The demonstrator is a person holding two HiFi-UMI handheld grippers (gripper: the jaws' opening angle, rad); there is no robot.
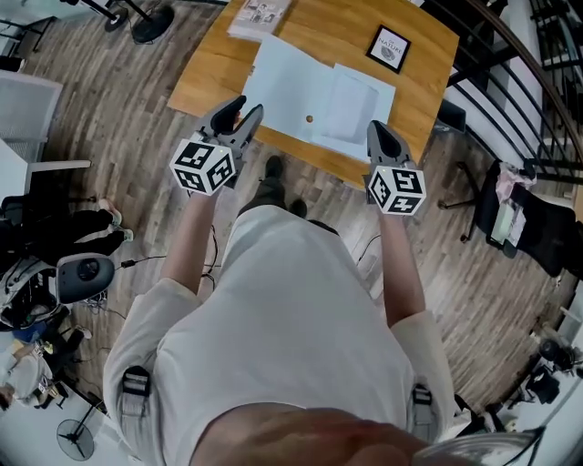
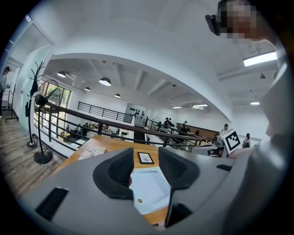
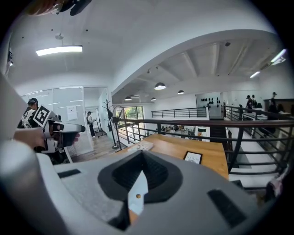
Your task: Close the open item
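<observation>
A white folder (image 1: 305,86) lies opened flat on the wooden table (image 1: 215,65), its inner flap (image 1: 351,105) spread to the right and a small snap button (image 1: 309,118) near its front edge. My left gripper (image 1: 244,113) hovers at the table's near-left edge, short of the folder, open with nothing between its jaws. In the left gripper view the folder (image 2: 149,186) shows through the gap of that gripper (image 2: 147,168). My right gripper (image 1: 382,135) hangs at the folder's near-right corner, shut and empty. Only a sliver of folder (image 3: 139,186) shows below the right gripper (image 3: 141,173).
A framed picture (image 1: 389,48) lies at the table's far right, and a magazine (image 1: 260,14) sits at its far left. A black railing (image 1: 510,64) runs behind the table at the right, with a chair (image 1: 524,223) near it. Gear clutters the floor (image 1: 55,273) at the left.
</observation>
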